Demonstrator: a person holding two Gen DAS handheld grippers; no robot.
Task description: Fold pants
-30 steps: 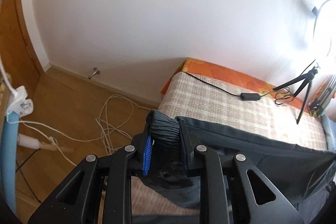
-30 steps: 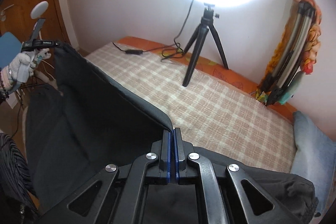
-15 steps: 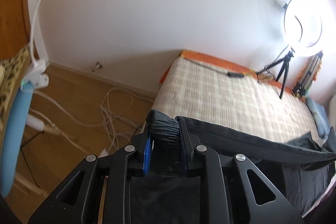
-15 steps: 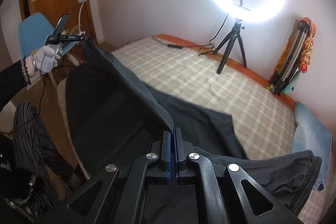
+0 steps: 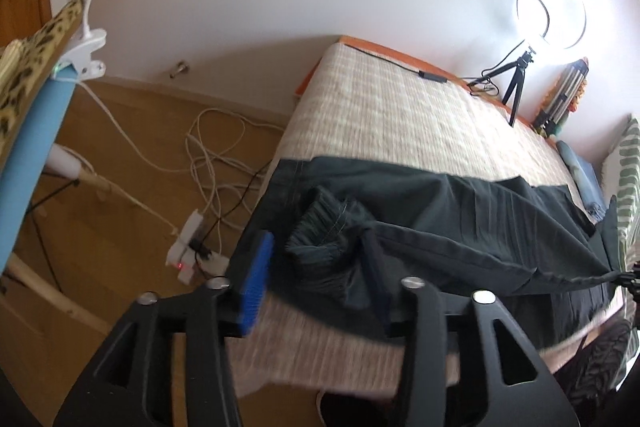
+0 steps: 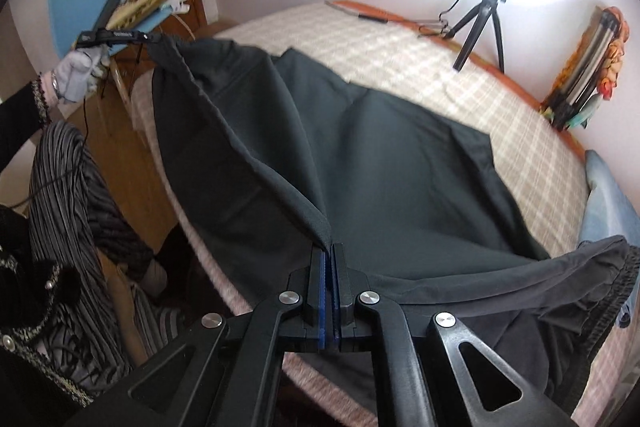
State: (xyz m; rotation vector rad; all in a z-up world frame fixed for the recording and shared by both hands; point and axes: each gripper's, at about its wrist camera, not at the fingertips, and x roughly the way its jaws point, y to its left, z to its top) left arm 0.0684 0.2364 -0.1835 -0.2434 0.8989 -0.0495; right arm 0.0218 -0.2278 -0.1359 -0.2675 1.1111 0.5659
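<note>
Black cloth fills the space ahead of both grippers: the pants [image 6: 360, 155] lie spread over the checked bedspread [image 6: 440, 67], one edge lifted off it and stretched between the two tools. The right gripper [image 6: 329, 255] is clamped tight on a fold of that edge, the cloth rising straight out from between its blue pads. The left gripper [image 5: 320, 259] has its jaws opening; the gathered waistband [image 5: 324, 227] still sits between them, touching the right-hand finger, while the blue pad [image 5: 254, 279] on the other side stands clear of it.

Beyond the left jaws, to their left, white cables [image 5: 216, 147] and a power strip [image 5: 188, 247] lie on the wooden floor [image 5: 120, 187] beside the bed. A blue chair [image 5: 28, 155] with a clip lamp [image 5: 86, 47] stands further left. Far ahead, a ring light [image 5: 552, 15] on a small tripod [image 5: 518, 87] stands on the bed by the wall. In the right view a gloved hand [image 6: 78, 75] carries the left tool.

A second ago the left jaws pinched the waistband firmly and held it above the bed's corner; now they have parted and the cloth sags onto the bedspread. The right jaws have stayed closed.
</note>
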